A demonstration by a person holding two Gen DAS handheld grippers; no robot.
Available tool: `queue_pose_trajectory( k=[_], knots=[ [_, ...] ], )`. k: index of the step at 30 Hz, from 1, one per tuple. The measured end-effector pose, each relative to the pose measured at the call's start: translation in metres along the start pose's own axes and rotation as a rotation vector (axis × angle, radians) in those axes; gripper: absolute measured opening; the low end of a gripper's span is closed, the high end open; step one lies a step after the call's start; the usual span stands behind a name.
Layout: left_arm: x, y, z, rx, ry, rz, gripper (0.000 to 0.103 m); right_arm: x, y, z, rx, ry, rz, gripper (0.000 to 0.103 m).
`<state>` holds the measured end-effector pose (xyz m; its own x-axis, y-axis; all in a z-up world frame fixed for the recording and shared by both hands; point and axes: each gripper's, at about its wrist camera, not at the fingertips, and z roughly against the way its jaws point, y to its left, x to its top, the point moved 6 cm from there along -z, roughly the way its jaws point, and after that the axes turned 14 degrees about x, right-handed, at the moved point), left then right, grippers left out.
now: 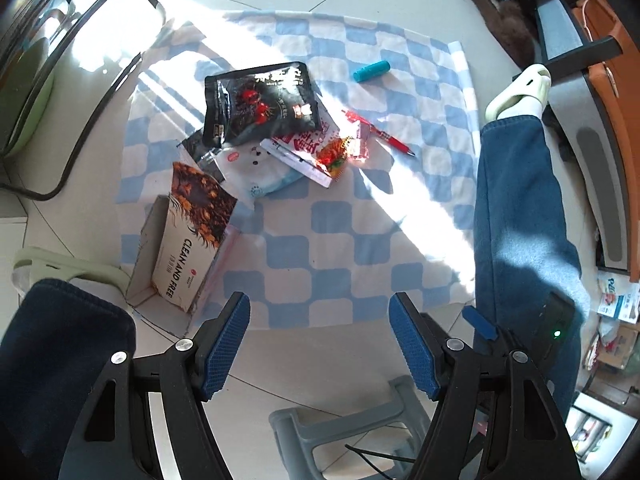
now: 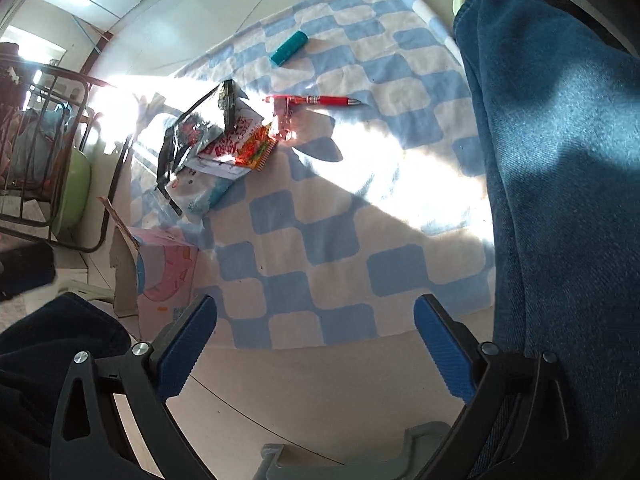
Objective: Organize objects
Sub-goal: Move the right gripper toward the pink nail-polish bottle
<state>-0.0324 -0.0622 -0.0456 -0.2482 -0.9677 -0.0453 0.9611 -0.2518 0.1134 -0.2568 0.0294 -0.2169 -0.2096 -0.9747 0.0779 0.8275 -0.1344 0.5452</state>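
- Both grippers, left gripper [image 1: 320,344] and right gripper [image 2: 316,352], hang over the blanket [image 1: 340,240], jaws open and empty.
- Next job is probably putting the pen [image 1: 390,136] in the box [image 1: 180,248] at the blanket's edge.

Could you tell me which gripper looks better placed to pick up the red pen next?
Probably the right gripper. Its fingers stand wide open and empty, and the red pen lies clear on the checked cloth, ahead of it. The left gripper, also empty, faces more toward the box and packet pile.
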Motion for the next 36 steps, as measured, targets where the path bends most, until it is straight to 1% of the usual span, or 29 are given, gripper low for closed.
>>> queue_pose_trajectory(
  k=[2, 4, 6, 10, 13, 15, 18, 19, 20, 22, 23, 24, 25, 26, 28, 30, 33, 36],
  knots=[
    [0.011, -0.001, 0.006, 0.050, -0.030, -0.035, 0.071, -0.005, -0.002, -0.010, 0.005, 0.046, 0.003, 0.099],
    [0.019, -0.002, 0.010, 0.106, -0.062, -0.081, 0.071, -0.007, -0.004, -0.018, 0.000, 0.071, -0.005, 0.099],
    [0.023, -0.005, 0.012, 0.133, -0.074, -0.124, 0.071, -0.007, -0.003, -0.022, -0.002, 0.083, 0.000, 0.099],
    [0.028, -0.015, 0.010, 0.115, -0.082, -0.172, 0.071, -0.010, -0.004, -0.030, -0.037, 0.096, 0.021, 0.099],
    [0.035, -0.014, 0.007, 0.079, -0.082, -0.167, 0.071, -0.012, -0.004, -0.036, -0.075, 0.107, 0.066, 0.099],
    [0.040, -0.009, 0.008, 0.034, -0.082, -0.126, 0.071, -0.011, -0.003, -0.039, -0.091, 0.097, 0.090, 0.099],
    [0.049, 0.003, 0.011, -0.027, -0.070, -0.032, 0.071, -0.004, -0.001, -0.045, -0.109, 0.086, 0.148, 0.099],
    [0.053, 0.008, 0.014, -0.035, -0.079, -0.010, 0.071, -0.001, -0.001, -0.047, -0.133, 0.079, 0.175, 0.099],
    [0.056, 0.013, 0.019, -0.016, -0.101, 0.006, 0.071, 0.003, -0.002, -0.050, -0.165, 0.071, 0.200, 0.099],
    [0.057, 0.019, 0.032, 0.049, -0.163, 0.017, 0.071, 0.012, -0.007, -0.057, -0.227, 0.081, 0.224, 0.099],
    [0.057, 0.021, 0.038, 0.069, -0.186, 0.014, 0.071, 0.016, -0.012, -0.064, -0.252, 0.111, 0.211, 0.099],
    [0.056, 0.024, 0.044, 0.068, -0.203, 0.013, 0.071, 0.019, -0.019, -0.072, -0.271, 0.158, 0.181, 0.099],
    [0.052, 0.025, 0.049, 0.048, -0.213, 0.018, 0.071, 0.021, -0.025, -0.079, -0.271, 0.205, 0.145, 0.099],
    [0.050, 0.029, 0.053, 0.018, -0.214, 0.033, 0.071, 0.024, -0.028, -0.085, -0.249, 0.234, 0.112, 0.099],
    [0.045, 0.042, 0.056, -0.051, -0.197, 0.099, 0.071, 0.036, -0.029, -0.092, -0.228, 0.233, 0.073, 0.099],
    [0.043, 0.062, 0.051, -0.116, -0.169, 0.191, 0.071, 0.053, -0.021, -0.099, -0.209, 0.218, 0.072, 0.099],
    [0.041, 0.096, 0.037, -0.142, -0.102, 0.311, 0.071, 0.076, -0.005, -0.121, -0.134, 0.254, 0.041, 0.099],
    [0.041, 0.117, 0.033, -0.172, -0.069, 0.379, 0.071, 0.100, 0.007, -0.143, -0.063, 0.285, -0.047, 0.099]
  ],
)
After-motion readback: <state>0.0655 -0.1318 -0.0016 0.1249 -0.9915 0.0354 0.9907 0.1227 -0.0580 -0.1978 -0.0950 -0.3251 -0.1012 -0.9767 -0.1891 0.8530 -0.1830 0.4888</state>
